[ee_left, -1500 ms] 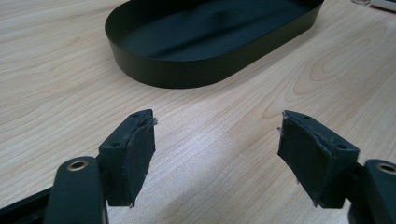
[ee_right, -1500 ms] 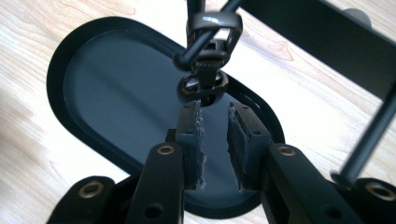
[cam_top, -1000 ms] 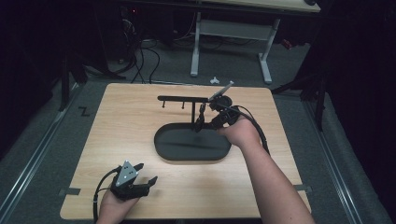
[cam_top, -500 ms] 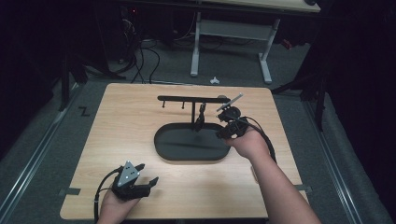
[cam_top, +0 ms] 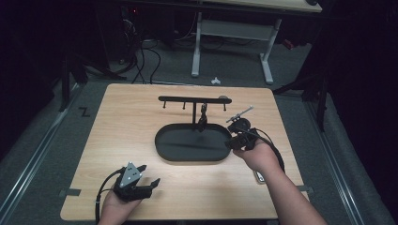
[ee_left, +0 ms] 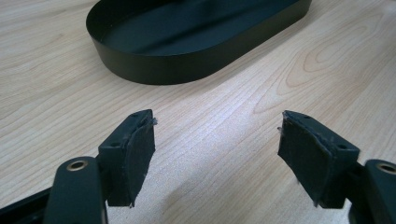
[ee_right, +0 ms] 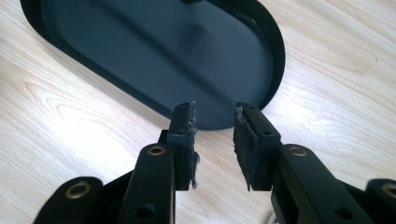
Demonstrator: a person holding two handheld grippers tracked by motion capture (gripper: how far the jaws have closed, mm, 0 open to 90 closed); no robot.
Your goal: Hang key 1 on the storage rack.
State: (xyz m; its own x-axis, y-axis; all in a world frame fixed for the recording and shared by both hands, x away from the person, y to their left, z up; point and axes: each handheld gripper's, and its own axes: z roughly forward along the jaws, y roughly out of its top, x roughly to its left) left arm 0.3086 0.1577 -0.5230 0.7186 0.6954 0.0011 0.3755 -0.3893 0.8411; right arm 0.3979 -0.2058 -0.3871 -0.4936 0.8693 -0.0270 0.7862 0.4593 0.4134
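Note:
A black oval tray lies mid-table, with a black T-shaped stand rising at its far edge. A small dark item hangs from one of the stand's hooks. My right gripper hovers at the tray's right end. Its jaws stand a narrow gap apart with nothing between them, having eased open a little. In the right gripper view that gripper looks down on the tray. My left gripper rests near the table's front left, wide open and empty. In its own view it faces the tray's wall.
A small silvery object lies on the wood beside my right wrist. Behind the table stand a white desk frame and loose cables on the grey floor. Bare wood surrounds the tray.
My right hand has drawn back from the stand toward the near right and sunk to the tray's right end. The left hand has stayed put.

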